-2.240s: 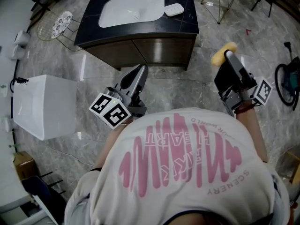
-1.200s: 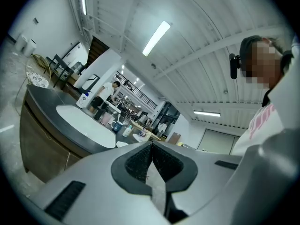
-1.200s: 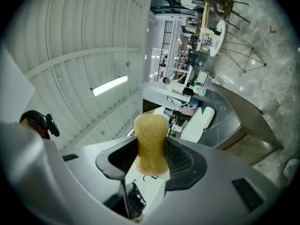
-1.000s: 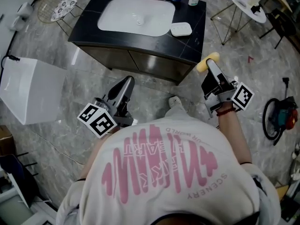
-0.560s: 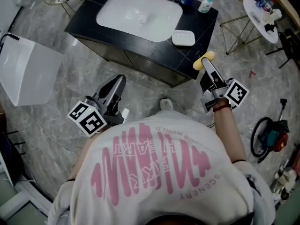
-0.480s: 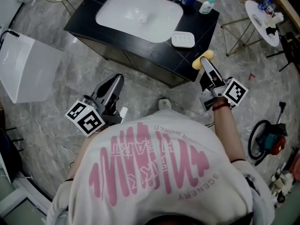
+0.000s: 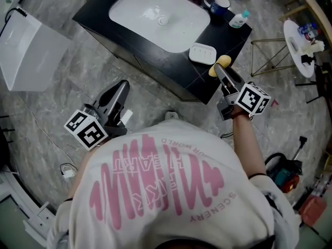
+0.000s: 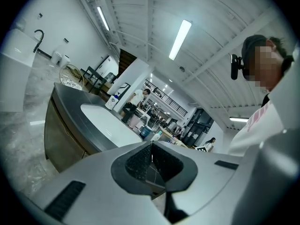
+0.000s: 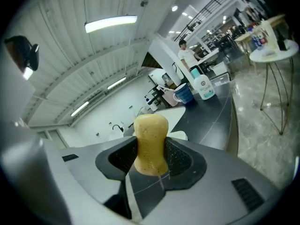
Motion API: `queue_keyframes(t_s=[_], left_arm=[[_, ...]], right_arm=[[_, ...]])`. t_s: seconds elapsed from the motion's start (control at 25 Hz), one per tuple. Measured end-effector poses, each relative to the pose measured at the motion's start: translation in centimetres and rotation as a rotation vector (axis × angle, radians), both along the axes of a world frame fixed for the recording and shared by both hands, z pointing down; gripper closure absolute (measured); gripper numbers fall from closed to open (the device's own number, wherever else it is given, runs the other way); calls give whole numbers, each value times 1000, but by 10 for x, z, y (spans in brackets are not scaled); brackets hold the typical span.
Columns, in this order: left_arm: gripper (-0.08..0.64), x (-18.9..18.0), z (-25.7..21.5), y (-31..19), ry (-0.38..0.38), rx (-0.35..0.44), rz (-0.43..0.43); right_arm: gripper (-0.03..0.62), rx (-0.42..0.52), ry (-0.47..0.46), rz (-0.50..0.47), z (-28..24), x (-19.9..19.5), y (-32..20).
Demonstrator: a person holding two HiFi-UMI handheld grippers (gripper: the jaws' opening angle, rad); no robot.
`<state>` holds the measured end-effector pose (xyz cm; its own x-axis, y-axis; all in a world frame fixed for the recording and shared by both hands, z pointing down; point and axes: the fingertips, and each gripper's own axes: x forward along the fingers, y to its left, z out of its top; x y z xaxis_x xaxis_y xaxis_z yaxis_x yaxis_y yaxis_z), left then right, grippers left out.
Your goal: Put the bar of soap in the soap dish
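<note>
The yellow bar of soap (image 7: 221,61) is pinched between the right gripper's (image 7: 219,70) two jaws. The dark pads (image 9: 180,157) press on its sides and its rounded end pokes out past the tips. It hangs over the near right corner of the black counter (image 7: 229,33), just beside the white soap dish (image 7: 202,53) but not in it. I cannot tell how high above the counter it is.

In the right gripper view the soap (image 9: 151,143) stands upright in the grip, with the counter stretching away behind it.

The left gripper (image 7: 122,85) is held low on the person's other side, well short of the counter and over the marbled floor. Its jaws are closed flat against each other with nothing between them – the left gripper view shows the two pads (image 8: 139,162) meeting along one line.

The dish sits by the right edge of the white sink basin (image 7: 161,15). Farther back on the counter stand a dark mug (image 7: 218,4) and a small pale bottle (image 7: 239,20). To the right, apart from the counter, stands a round white side table (image 7: 296,41) on thin legs. A white box (image 7: 28,45) sits on the floor to the left.
</note>
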<state>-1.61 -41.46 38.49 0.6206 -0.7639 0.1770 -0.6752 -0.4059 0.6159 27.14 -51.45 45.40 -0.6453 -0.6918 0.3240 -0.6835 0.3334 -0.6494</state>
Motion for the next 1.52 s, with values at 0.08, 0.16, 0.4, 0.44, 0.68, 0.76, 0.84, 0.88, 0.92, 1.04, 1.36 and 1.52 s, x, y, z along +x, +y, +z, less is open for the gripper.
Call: queue_keyframes(t_s=[0.08, 0.16, 0.4, 0.44, 0.68, 0.76, 0.84, 0.88, 0.92, 1.04, 1.36, 1.52], left_arm=[[551, -2, 2, -1, -1, -1, -32], [551, -3, 3, -2, -2, -2, -60], [551, -4, 3, -2, -5, 0, -124], [551, -5, 3, -2, -6, 0, -134], [551, -9, 4, 1, -12, 1, -188], [551, -11, 4, 3, -12, 1, -206], [551, -13, 5, 5, -10, 0, -223], [551, -14, 6, 6, -9, -1, -230], [551, -14, 6, 7, -7, -1, -236], [551, -16, 8, 9, -7, 2, -247], [551, -19, 7, 16, -9, 10, -286], [551, -20, 6, 21, -11, 12, -301]], right_arm=[[403, -8, 65, -46, 12, 0, -8], [403, -6, 103, -71, 17, -1, -18], [403, -22, 212, -166, 32, -5, -35], [403, -22, 247, -198, 35, -7, -36], [403, 19, 471, -363, 44, -14, -48], [403, 32, 513, -407, 44, -18, -51], [403, 42, 552, -455, 45, -22, -53], [403, 47, 572, -479, 45, -24, -54], [403, 51, 592, -502, 45, -26, -54], [403, 57, 642, -568, 48, -31, -55], [403, 76, 806, -783, 54, -41, -56], [403, 95, 899, -907, 58, -46, -52]])
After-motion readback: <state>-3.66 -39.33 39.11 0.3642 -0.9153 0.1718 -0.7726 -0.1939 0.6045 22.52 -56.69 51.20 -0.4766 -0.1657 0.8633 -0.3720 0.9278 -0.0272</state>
